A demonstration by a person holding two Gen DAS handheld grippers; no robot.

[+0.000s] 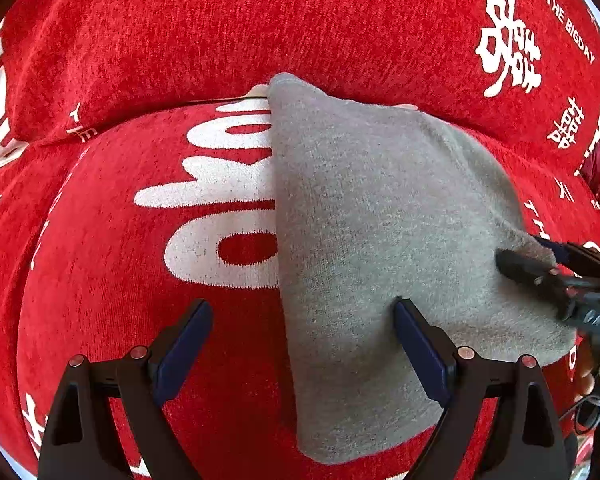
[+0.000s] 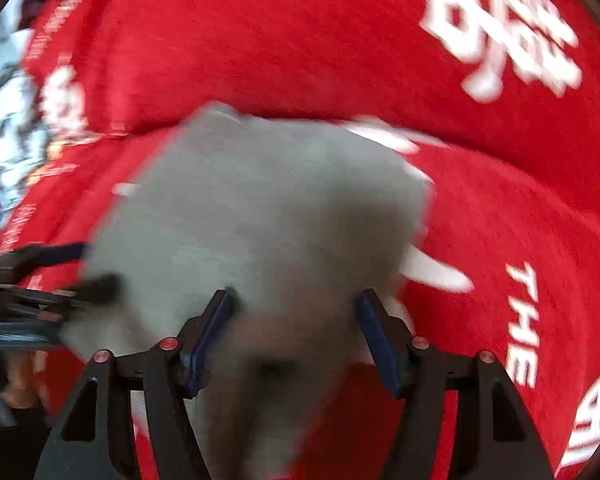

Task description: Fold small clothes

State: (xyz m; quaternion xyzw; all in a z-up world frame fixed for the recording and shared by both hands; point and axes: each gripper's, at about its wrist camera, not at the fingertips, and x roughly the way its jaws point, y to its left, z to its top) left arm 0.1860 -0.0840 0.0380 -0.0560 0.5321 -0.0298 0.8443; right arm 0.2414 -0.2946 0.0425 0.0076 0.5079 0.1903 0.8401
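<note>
Both claws, left (image 1: pixel 302 344) & right (image 2: pixel 294 330), gape released over grey cloth (image 1: pixel 380 220); a careless regrab could undo its fold.

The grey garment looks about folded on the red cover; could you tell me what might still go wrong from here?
1. The grey garment lies between the open fingers of the left gripper; pulling away could snag it and undo the fold.
2. The right gripper is open over the garment's near edge, and that view is blurred, so a hasty move could drag the cloth across the red cover.
</note>
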